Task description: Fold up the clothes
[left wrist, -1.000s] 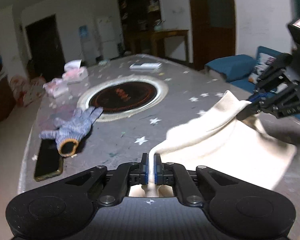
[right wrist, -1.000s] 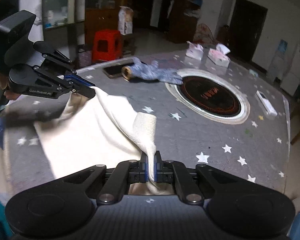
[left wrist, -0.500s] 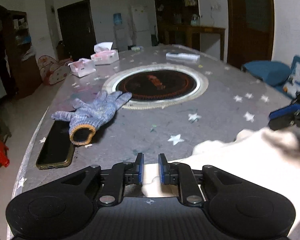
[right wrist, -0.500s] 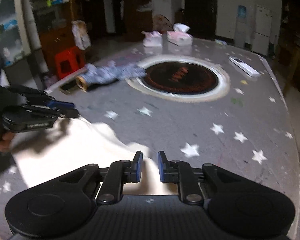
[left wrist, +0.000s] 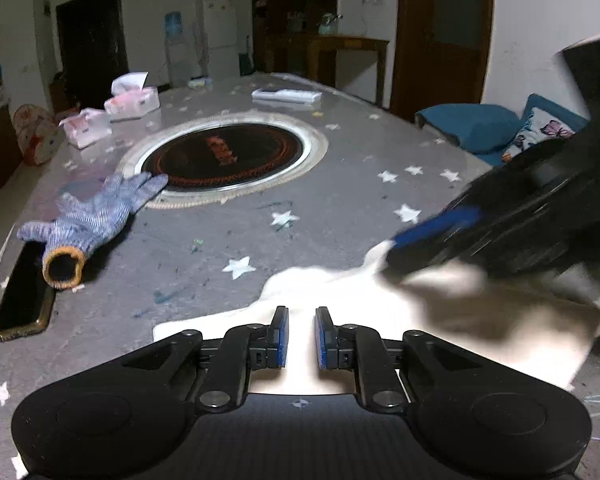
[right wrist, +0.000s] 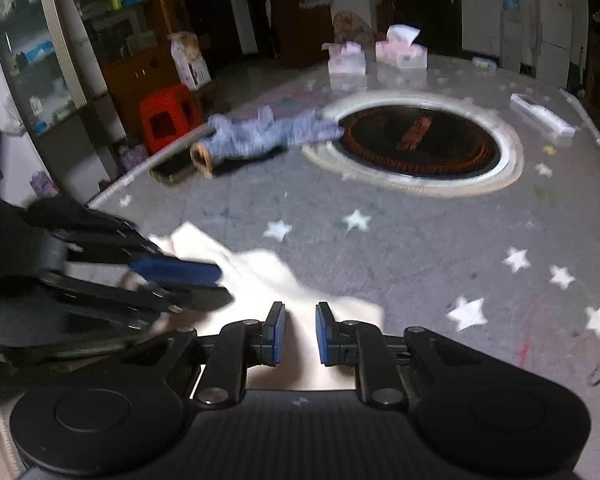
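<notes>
Left of the left claw [left wrist: 301, 338] lie a dark phone [left wrist: 24, 294] and a blue knit glove [left wrist: 92, 222] on the star-printed tabletop [left wrist: 340, 216]. The left claw's pads stand slightly apart, gripping nothing; the cream garment [left wrist: 440, 320] lies flat beneath and just ahead. The right claw [right wrist: 300, 334] is likewise slightly parted and empty over the same cloth, the round hob [right wrist: 420, 140] well ahead.

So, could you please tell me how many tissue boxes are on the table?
2. One tissue box sits at the table's far left, a tissue sticking up from it; the other lies just nearer, beside it. None seem hidden.
</notes>
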